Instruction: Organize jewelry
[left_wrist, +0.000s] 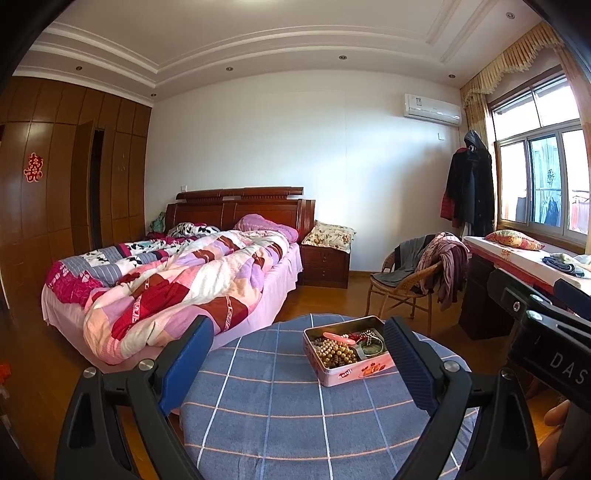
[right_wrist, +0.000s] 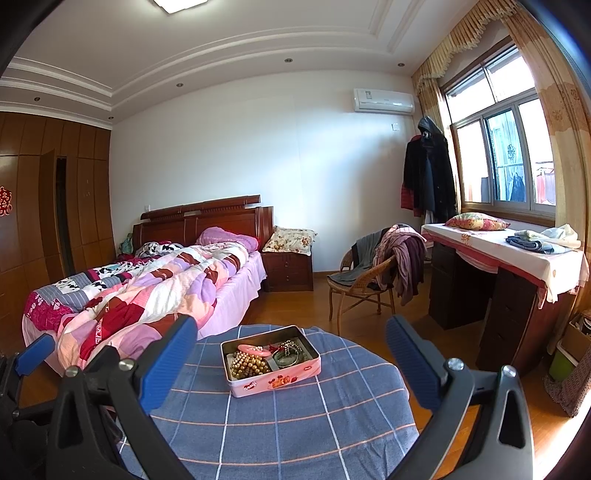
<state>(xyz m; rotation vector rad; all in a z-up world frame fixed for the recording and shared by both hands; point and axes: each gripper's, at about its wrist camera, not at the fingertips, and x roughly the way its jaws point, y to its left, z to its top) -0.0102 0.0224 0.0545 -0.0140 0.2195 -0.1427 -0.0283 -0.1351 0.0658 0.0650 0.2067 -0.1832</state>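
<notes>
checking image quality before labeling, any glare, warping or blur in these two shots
Left wrist view: strong fisheye bending of the ceiling, window blown out, jewelry tin sharp. Right wrist view: same warping, sun glare at the window and right edge, tin clearly in focus.

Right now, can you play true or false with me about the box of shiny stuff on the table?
1. The pink tin sits on a blue checked tablecloth. True.
2. The tin has its lid shut. False: it is open and you can see inside.
3. A gold bead necklace lies inside the tin. True.
4. The left gripper is holding the necklace. False: its jaws are open and hold nothing.
5. The right gripper has open jaws too. True.
6. The tin is on the bed. False: it is on the round table.
</notes>
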